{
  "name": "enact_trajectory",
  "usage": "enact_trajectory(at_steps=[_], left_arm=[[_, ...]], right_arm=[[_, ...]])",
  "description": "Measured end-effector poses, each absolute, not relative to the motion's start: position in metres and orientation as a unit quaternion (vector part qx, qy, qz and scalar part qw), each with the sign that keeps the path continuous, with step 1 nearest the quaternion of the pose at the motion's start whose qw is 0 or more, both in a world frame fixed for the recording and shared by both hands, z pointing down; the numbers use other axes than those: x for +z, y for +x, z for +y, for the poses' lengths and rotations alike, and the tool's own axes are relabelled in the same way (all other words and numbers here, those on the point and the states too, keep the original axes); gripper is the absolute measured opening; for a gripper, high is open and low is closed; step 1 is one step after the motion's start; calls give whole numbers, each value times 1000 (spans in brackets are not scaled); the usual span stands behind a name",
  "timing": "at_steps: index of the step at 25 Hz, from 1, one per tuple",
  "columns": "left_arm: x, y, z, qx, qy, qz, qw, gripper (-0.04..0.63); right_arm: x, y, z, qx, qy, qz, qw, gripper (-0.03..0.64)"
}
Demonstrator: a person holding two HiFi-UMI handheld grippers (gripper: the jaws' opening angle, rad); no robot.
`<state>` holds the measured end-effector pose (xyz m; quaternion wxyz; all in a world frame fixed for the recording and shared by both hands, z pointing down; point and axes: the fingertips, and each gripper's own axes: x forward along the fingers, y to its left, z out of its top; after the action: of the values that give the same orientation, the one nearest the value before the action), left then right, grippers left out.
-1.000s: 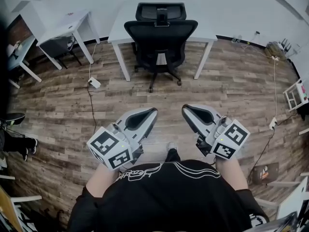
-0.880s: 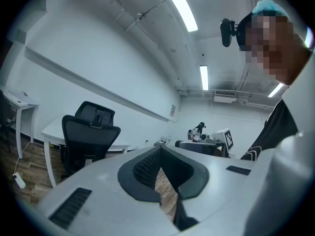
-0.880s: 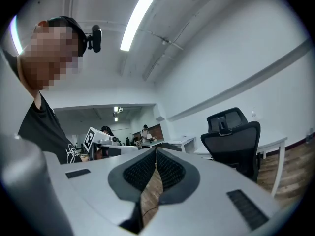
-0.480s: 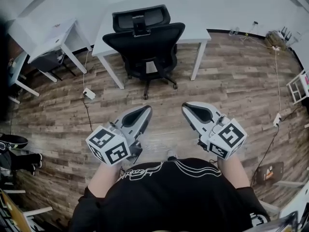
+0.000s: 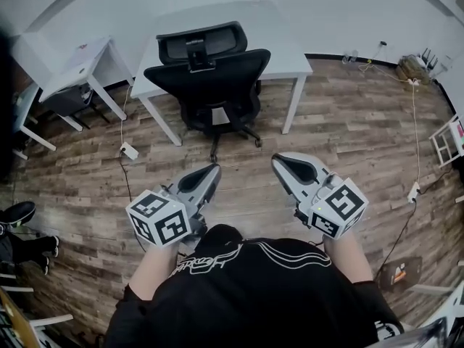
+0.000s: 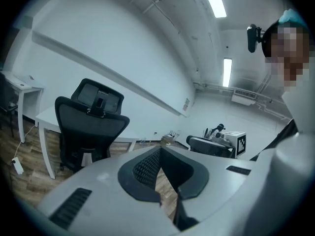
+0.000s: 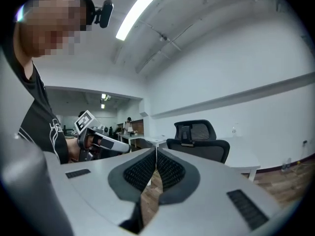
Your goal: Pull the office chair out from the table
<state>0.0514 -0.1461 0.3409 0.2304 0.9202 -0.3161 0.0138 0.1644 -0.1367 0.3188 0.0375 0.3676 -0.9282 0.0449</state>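
A black mesh-backed office chair (image 5: 206, 71) with a headrest stands tucked against the front of a white table (image 5: 286, 38), its wheeled base on the wood floor. It also shows in the left gripper view as the chair (image 6: 91, 127) and in the right gripper view as the chair (image 7: 199, 144). My left gripper (image 5: 212, 171) and right gripper (image 5: 278, 162) are held side by side in front of my body, both shut and empty, well short of the chair and pointing toward it.
A second white desk (image 5: 69, 56) stands at the left with dark items beneath. A power strip and cable (image 5: 128, 151) lie on the floor left of the chair. Cables and a socket (image 5: 415, 191) run along the right. A person's shoes (image 5: 18, 212) are at the far left.
The chair and table have grown nearer and shifted left in the head view as I walk toward them. Both grippers stay shut and held in front of me.
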Motion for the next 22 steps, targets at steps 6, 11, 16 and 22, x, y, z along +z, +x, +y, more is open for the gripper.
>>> enact_trajectory(at_steps=[6,11,16,22], left_arm=[[353,39,-193,-8,915,-316,250,6],[367,29,-251,-20,909,-311,276,6],[377,18,-320,-15,905,-310,290,6],[385,-4,-391,36,906,-335,255,8]], right_arm=[[324,180,-187,0,435,-898,71,41],[337,189,-238,40,461,-883,76,41],[348,183,-302,74,457,-883,76,41],[344,172,-374,111,461,-879,42,43]])
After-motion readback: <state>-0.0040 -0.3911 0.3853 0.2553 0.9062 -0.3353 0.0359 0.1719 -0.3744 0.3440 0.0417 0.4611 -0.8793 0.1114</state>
